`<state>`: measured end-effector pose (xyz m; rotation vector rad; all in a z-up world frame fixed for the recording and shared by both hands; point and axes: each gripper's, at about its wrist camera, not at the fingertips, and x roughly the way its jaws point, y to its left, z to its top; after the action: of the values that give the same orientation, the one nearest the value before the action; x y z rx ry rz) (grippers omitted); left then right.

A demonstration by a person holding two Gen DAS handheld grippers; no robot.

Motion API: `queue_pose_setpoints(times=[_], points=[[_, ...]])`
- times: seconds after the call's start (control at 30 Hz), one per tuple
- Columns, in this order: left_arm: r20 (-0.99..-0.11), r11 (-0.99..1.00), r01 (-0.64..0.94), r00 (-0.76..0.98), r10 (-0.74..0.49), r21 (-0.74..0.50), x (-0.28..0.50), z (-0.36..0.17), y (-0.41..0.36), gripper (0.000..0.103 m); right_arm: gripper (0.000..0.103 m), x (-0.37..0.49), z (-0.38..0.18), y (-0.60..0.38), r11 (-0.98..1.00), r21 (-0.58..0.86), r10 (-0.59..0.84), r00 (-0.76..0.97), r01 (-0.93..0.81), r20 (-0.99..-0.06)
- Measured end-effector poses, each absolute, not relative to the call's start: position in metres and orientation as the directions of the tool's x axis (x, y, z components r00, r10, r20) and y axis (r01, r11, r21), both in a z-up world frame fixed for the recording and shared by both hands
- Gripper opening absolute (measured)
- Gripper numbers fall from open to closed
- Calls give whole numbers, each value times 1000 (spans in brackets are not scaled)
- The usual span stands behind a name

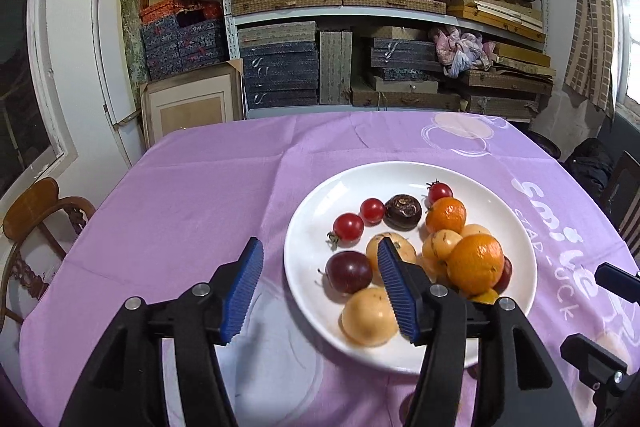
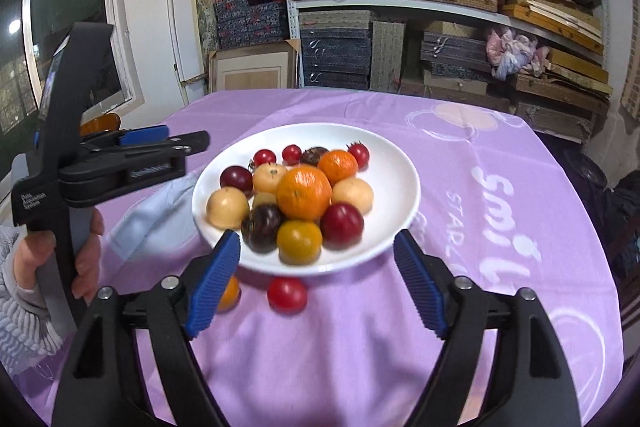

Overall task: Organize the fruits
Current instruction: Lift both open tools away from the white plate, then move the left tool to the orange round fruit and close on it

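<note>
A white plate (image 1: pixel 320 187) (image 2: pixel 400 163) on the purple tablecloth holds a heap of fruit: two oranges (image 1: pixel 475 263) (image 2: pixel 304 191), pale yellow fruits, dark plums (image 1: pixel 348 271) and cherry tomatoes (image 1: pixel 348 227). My left gripper (image 1: pixel 319 243) is open over the plate's near left rim, with nothing between its blue pads. It also shows in the right wrist view, held by a hand (image 2: pixel 86 247). My right gripper (image 2: pixel 317 237) is open just short of the plate's near rim. A red tomato (image 2: pixel 287 294) lies on the cloth before the plate. A small orange fruit (image 2: pixel 230 294) is half hidden behind the left finger.
The round table's purple cloth (image 1: pixel 192 207) bears white lettering at the right. Behind it stand shelves (image 1: pixel 360 15) packed with boxes. A wooden chair (image 1: pixel 36 211) sits at the table's left, beside a window (image 2: pixel 72 19).
</note>
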<state>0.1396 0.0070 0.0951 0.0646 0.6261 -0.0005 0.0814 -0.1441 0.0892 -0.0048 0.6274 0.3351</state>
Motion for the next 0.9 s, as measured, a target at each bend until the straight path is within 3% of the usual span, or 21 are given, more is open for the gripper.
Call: queue_pose_setpoints(times=[0.17,0.3,0.5,0.9], points=[[-606,999,20,795,6,35,104,88,9,60,78,50,72,-159,951,120,301,771,-283,-562],[-632,999,19,775,3,28,83,75,9,71,87,43,61,-166,959,120,280,781,-258,-559],[-679,998,55,733,-42,-2,68,48,2,71,95,47,60,-189,962,188,271,795,-199,-542],[-705,983,181,700,-118,14,77,30,-34,71,95,50,63,-210,951,273,276,798,-145,-536]])
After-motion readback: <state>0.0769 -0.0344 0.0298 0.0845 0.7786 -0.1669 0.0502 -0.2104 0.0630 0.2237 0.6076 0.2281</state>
